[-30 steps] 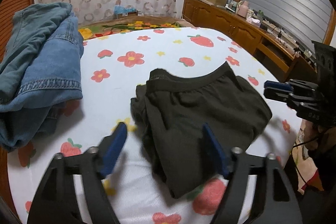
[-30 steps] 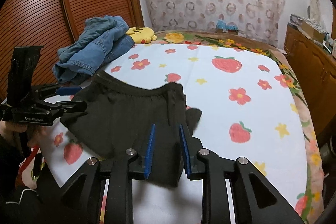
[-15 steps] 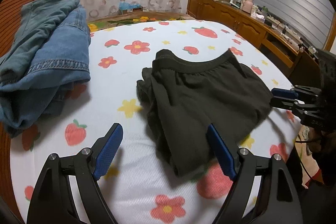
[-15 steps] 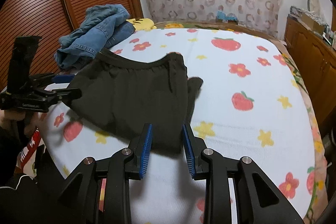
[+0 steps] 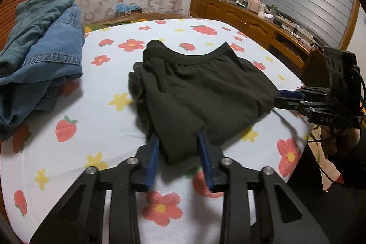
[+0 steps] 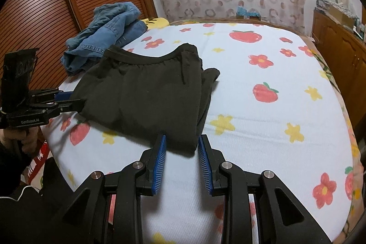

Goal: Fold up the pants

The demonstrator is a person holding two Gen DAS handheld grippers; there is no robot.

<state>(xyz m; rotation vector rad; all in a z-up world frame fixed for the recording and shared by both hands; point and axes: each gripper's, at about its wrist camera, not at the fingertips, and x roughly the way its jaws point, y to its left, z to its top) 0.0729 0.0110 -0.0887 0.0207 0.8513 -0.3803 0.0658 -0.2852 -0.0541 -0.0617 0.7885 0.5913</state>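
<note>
Dark folded pants (image 5: 201, 93) lie on the flower-print bed, waistband at the far side; they also show in the right wrist view (image 6: 148, 95). My left gripper (image 5: 179, 143) stands at the near corner of the fold with its blue pads either side of the cloth, partly closed with a gap. My right gripper (image 6: 181, 145) is at the opposite near corner, pads apart, the cloth edge between them. Each gripper shows in the other's view, at the pants' side edges: the right one (image 5: 286, 98) and the left one (image 6: 66, 100).
A pile of blue jeans (image 5: 39, 49) lies on the bed's left side beside the pants. A wooden sideboard (image 5: 251, 22) with clutter runs along the right wall. A louvred wooden wardrobe (image 6: 34, 15) stands past the bed's left edge.
My left gripper's jaws narrowed from wide open and moved forward onto the pants' near corner. My right gripper opened wider and sits at the other corner. The pants lie flatter.
</note>
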